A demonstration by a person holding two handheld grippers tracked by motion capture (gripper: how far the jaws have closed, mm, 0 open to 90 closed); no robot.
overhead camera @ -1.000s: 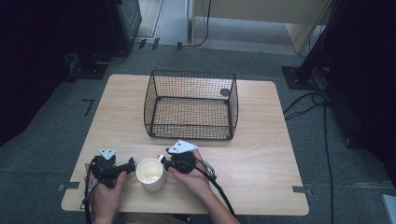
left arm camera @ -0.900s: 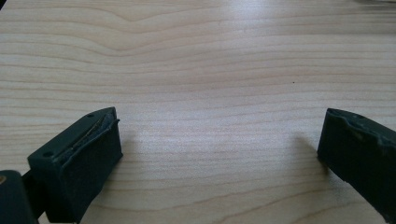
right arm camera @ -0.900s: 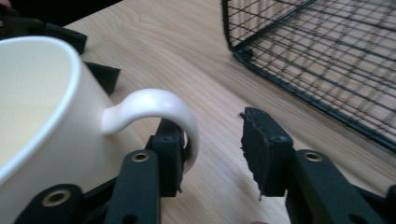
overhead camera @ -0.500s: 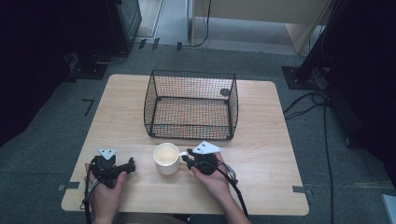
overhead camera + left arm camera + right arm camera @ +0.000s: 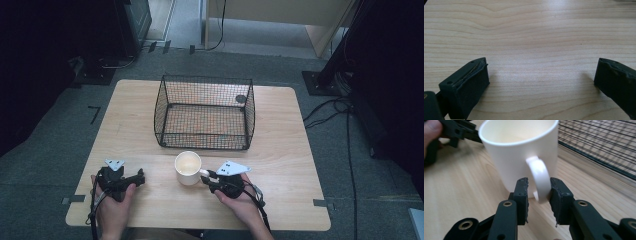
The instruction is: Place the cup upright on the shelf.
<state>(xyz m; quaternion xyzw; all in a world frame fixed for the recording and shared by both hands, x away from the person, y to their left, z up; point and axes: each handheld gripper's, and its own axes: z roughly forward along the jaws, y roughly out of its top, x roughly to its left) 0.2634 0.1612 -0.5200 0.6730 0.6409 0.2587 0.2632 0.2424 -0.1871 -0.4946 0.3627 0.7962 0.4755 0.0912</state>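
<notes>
The white mug (image 5: 519, 152) stands at lower centre of the high view, just in front of the wire basket (image 5: 205, 112), likely bound for it. The right hand-held gripper (image 5: 538, 187) has just been closing, its jaws around the smooth, glossy handle. The left hand-held gripper (image 5: 541, 75) rests spread apart over the pale, grained wooden surface (image 5: 290, 145).

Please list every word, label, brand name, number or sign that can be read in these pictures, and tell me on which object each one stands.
There is no readable text.
White mug: plain, with no print on the side or handle that faces the camera.
Wire basket: no tag or label visible.
Wooden table: bare wood grain, no markings.
Right gripper and left gripper: black parts with no lettering visible.
</notes>
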